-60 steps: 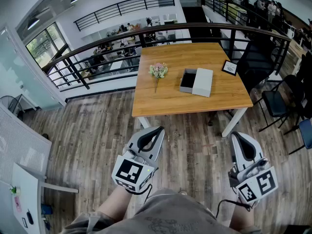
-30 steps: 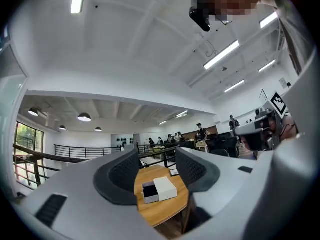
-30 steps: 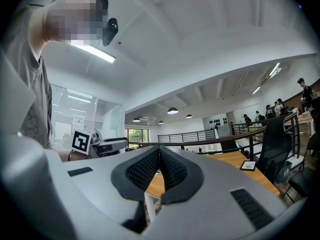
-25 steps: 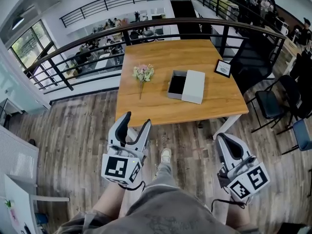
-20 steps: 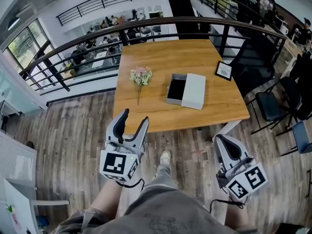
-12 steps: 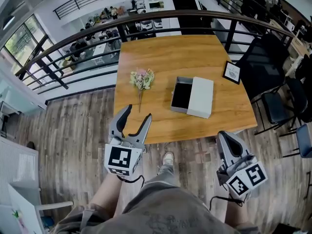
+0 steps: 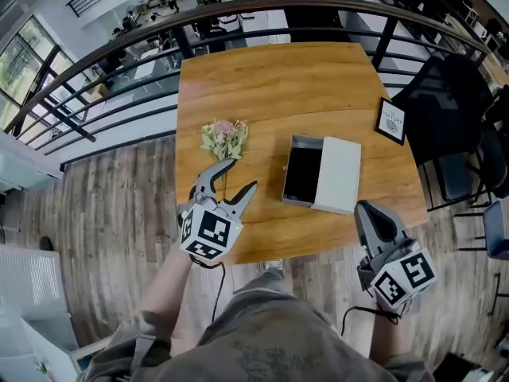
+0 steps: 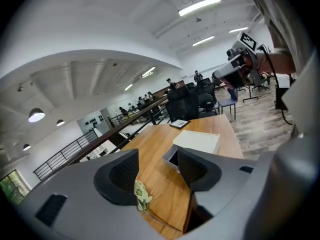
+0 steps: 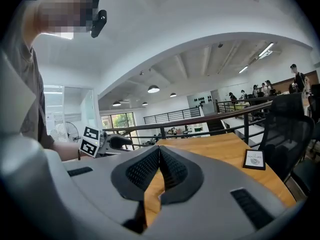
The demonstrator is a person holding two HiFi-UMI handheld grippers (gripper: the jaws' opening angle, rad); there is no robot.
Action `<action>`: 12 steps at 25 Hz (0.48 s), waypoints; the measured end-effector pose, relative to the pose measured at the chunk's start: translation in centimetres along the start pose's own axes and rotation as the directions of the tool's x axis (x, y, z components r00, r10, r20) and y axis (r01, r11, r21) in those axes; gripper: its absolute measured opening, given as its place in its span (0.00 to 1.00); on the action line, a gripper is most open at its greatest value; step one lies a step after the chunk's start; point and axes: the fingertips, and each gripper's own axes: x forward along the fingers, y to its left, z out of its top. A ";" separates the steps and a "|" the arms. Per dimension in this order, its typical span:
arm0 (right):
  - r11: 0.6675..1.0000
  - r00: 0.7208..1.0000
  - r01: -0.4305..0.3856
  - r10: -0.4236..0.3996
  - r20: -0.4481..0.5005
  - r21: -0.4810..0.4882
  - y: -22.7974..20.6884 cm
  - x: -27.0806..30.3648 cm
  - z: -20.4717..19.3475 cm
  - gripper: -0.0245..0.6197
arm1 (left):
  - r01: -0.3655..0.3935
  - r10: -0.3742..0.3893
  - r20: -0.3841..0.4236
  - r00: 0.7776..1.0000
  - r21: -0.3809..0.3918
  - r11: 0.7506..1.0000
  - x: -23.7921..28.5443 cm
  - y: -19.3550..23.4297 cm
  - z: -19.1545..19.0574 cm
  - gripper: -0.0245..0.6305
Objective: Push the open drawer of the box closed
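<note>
Wooden tabletop [image 7: 270, 78] stands against a dark railing [image 7: 238, 14]. The box [image 7: 340, 175] is white and flat and lies right of centre on the tabletop. Its drawer [image 7: 302, 173] stands open, slid out of the box's left side in the head view, dark interior exposed.

A small bunch of flowers [image 7: 223, 138] lies left of the drawer, apart from it. A framed card [image 7: 391, 121] sits near the tabletop's right edge, beyond the box.

Left gripper [image 7: 238, 176]: jaws spread wide, nothing between them. It is over the near left part of the tabletop, just beside the flower stems and left of the drawer, not touching the drawer. Its own view looks across the flowers toward the drawer's open end.

Right gripper [image 7: 367, 208]: jaws pressed together, holding nothing. It is at the tabletop's near edge, near the box's near right corner. No contact with the box is visible.
</note>
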 end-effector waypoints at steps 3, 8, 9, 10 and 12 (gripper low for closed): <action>1.000 1.000 0.009 -0.009 -0.028 0.002 -1.4 2.8 -0.9 0.09 | 0.072 -0.071 -0.036 0.997 0.028 0.997 3.9 -0.3 -2.2 0.44; 1.000 0.998 0.003 -0.003 -0.060 -0.003 -3.9 6.0 -1.7 0.09 | 0.187 -0.169 -0.142 0.975 0.126 0.974 9.4 -2.0 -5.3 0.44; 1.000 0.998 -0.007 0.007 -0.055 0.002 -4.0 6.4 -1.7 0.09 | 0.207 -0.184 -0.155 0.971 0.146 0.968 10.0 -2.3 -5.6 0.44; 1.000 0.998 -0.017 0.018 -0.052 0.008 -4.1 6.7 -1.6 0.09 | 0.221 -0.195 -0.167 0.967 0.159 0.962 10.6 -2.5 -6.0 0.44; 0.999 0.998 -0.032 0.033 -0.062 0.020 -4.1 7.5 -1.6 0.09 | 0.242 -0.210 -0.191 0.959 0.165 0.956 11.3 -2.6 -6.4 0.44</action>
